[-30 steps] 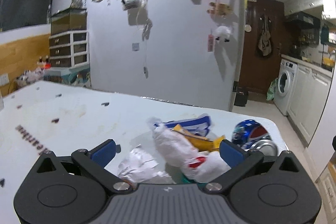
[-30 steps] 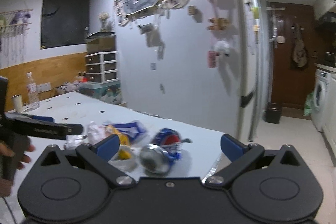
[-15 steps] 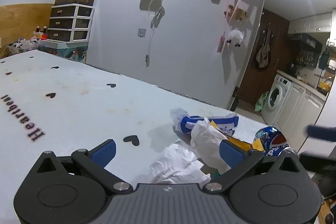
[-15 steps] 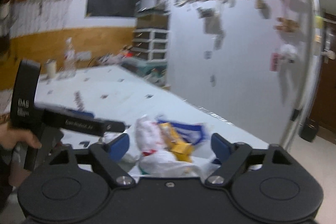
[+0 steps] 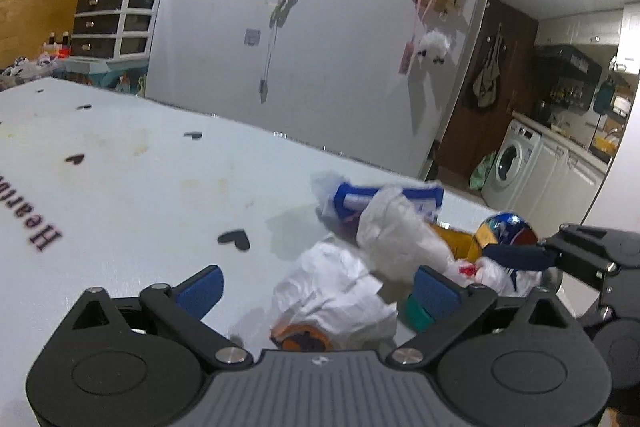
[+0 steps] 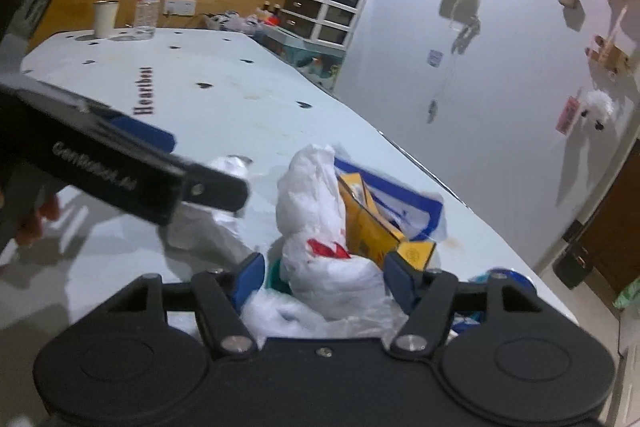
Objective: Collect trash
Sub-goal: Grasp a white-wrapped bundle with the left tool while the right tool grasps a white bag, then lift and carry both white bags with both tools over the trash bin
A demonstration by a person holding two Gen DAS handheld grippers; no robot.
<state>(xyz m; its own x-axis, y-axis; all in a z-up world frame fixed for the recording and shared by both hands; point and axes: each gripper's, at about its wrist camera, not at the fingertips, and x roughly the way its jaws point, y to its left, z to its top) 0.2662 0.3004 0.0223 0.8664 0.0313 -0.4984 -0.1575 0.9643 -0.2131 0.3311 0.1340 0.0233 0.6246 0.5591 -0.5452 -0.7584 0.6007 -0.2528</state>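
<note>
Trash pile (image 5: 384,247) lies near the table's (image 5: 140,179) right end: crumpled white paper (image 5: 332,299), white plastic bag, blue wrapper, crushed can (image 5: 506,229). Left gripper (image 5: 316,281) jaws closing, still wide, paper between them, unpressed.

Right wrist view: right gripper (image 6: 324,277) jaws closing around the white plastic bag (image 6: 316,227); contact cannot be told. Yellow carton (image 6: 372,223) beside it.

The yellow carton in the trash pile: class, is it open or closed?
Open. In the right wrist view the yellow carton gapes at its upper end, showing a dark interior; contents cannot be told.
</note>
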